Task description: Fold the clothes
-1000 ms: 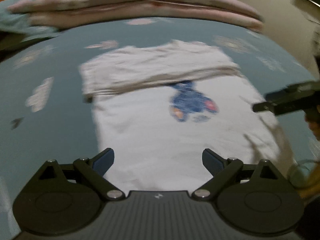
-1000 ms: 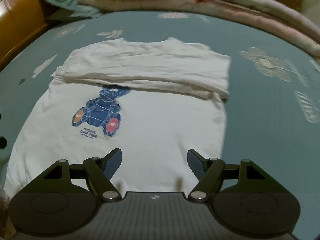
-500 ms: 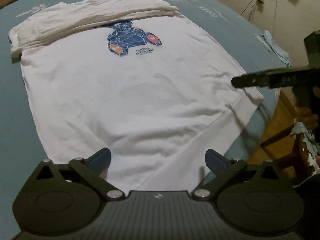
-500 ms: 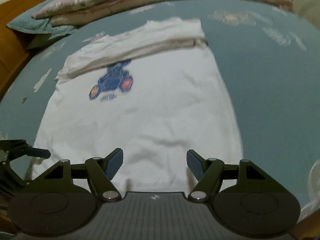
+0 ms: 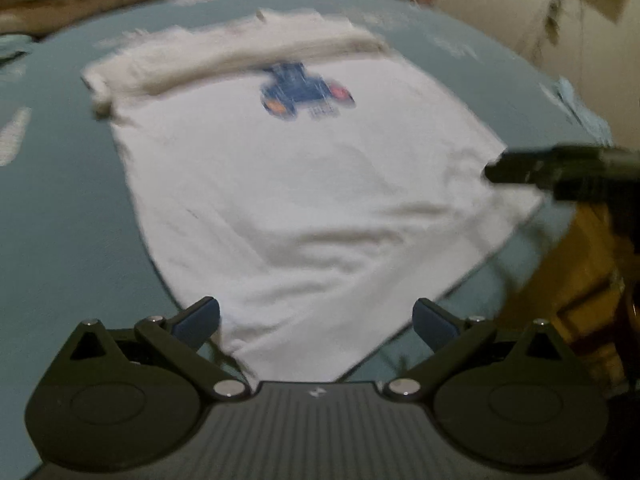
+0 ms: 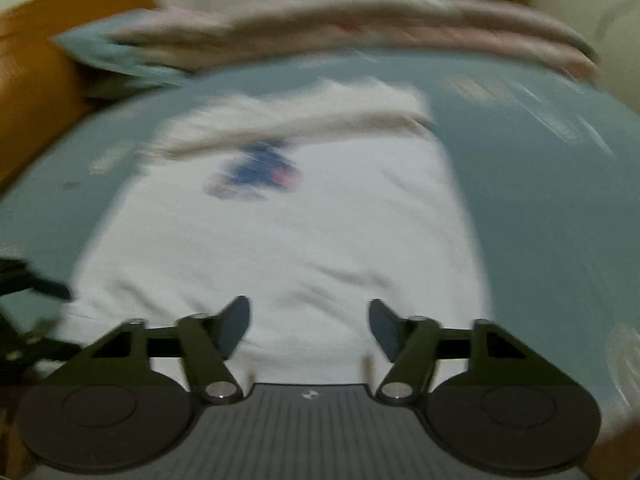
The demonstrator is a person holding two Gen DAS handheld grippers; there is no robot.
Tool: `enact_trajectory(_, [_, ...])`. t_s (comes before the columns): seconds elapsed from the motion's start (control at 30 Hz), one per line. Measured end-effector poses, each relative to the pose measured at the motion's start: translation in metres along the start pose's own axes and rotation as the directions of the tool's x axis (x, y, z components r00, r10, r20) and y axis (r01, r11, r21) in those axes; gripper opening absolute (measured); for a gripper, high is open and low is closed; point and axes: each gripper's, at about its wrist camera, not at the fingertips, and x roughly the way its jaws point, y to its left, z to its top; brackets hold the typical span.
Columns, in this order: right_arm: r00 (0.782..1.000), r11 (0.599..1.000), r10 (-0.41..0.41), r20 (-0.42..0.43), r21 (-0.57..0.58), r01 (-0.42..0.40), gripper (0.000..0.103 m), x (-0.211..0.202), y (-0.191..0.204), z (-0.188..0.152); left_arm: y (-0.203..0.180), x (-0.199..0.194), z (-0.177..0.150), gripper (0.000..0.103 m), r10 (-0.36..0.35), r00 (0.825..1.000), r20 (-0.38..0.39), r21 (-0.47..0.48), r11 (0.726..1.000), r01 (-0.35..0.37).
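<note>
A white T-shirt (image 5: 304, 200) with a blue print lies flat on the teal bed sheet (image 5: 60, 220), its top part folded down over the print's upper edge. My left gripper (image 5: 316, 316) hovers wide open above the shirt's near bottom corner, nothing between its fingers. In the right wrist view the same shirt (image 6: 280, 248) fills the middle. My right gripper (image 6: 310, 320) hangs over the hem, its jaws closing, with only the cloth below them and no grip seen. Each gripper shows in the other's view: the right one (image 5: 560, 168) at the shirt's right edge, the left one (image 6: 36, 284) at the left.
Folded pink blankets (image 6: 360, 20) lie across the far end of the bed, with a teal pillow (image 6: 104, 56) beside them. A wooden bed frame (image 6: 28, 80) runs along one side. The bed's edge drops off at the lower right in the left wrist view, above wooden furniture (image 5: 568, 280).
Both grippers have pulled back from the folded top toward the shirt's bottom hem. The right gripper's jaws have narrowed. The left one's stand a little wider.
</note>
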Motion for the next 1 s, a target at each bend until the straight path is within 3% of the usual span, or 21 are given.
enact_trajectory(0.03, [0.999,0.997,0.048,0.002,-0.061,-0.048,0.045,0.005,0.013,0.003,0.0,-0.007,-0.002,0.102,0.028,0.999,0.032,-0.024,0.999,-0.028])
enact_trajectory(0.07, [0.997,0.989,0.08,-0.005,-0.123,-0.08,0.03,0.011,0.025,0.005,-0.001,-0.015,-0.005,0.102,0.059,0.996,0.063,-0.049,0.997,-0.056])
enact_trajectory(0.1, [0.994,0.977,0.11,-0.014,-0.184,-0.111,0.028,0.018,0.037,0.007,-0.003,-0.022,-0.009,0.102,0.093,0.991,0.091,-0.074,0.994,-0.087])
enact_trajectory(0.23, [0.985,0.89,0.171,-0.021,-0.425,-0.164,0.027,0.038,0.085,0.004,-0.012,-0.046,-0.034,0.102,0.199,0.965,0.171,-0.16,0.972,-0.172])
enact_trajectory(0.3, [0.986,0.858,0.165,-0.026,-0.489,-0.156,0.027,0.048,0.102,-0.001,-0.019,-0.053,-0.05,0.102,0.231,0.954,0.191,-0.2,0.961,-0.193])
enact_trajectory(0.37, [0.976,0.844,0.197,-0.094,-0.491,-0.218,0.028,0.06,0.112,-0.009,-0.024,-0.058,-0.065,0.102,0.248,0.949,0.198,-0.229,0.952,-0.201])
enact_trajectory(0.47, [0.974,0.833,0.218,-0.064,-0.508,-0.22,0.029,0.053,0.119,-0.024,-0.035,-0.063,-0.081,0.102,0.272,0.94,0.203,-0.244,0.944,-0.221])
enact_trajectory(0.63, [0.951,0.864,0.298,-0.079,-0.402,-0.304,0.029,0.026,0.102,-0.032,-0.042,-0.073,-0.083,0.102,0.265,0.937,0.227,-0.237,0.948,-0.211])
enact_trajectory(0.77, [0.966,0.914,0.258,0.006,-0.325,-0.242,0.035,-0.008,0.08,-0.041,-0.048,-0.068,-0.057,0.102,0.182,0.938,0.295,-0.191,0.973,-0.128])
enact_trajectory(0.83, [0.972,0.944,0.234,0.031,-0.245,-0.219,0.035,-0.02,0.062,-0.046,-0.055,-0.055,-0.043,0.102,0.108,0.944,0.312,-0.172,0.983,-0.055])
enact_trajectory(0.9, [0.981,0.965,0.19,0.04,-0.19,-0.179,0.036,-0.026,0.049,-0.051,-0.056,-0.034,-0.029,0.102,0.055,0.949,0.31,-0.162,0.987,-0.004])
enact_trajectory(1.0, [0.991,0.982,0.126,0.042,-0.15,-0.118,0.037,-0.031,0.033,-0.057,-0.051,0.0,-0.014,0.102,0.031,0.962,0.271,-0.177,0.984,0.018])
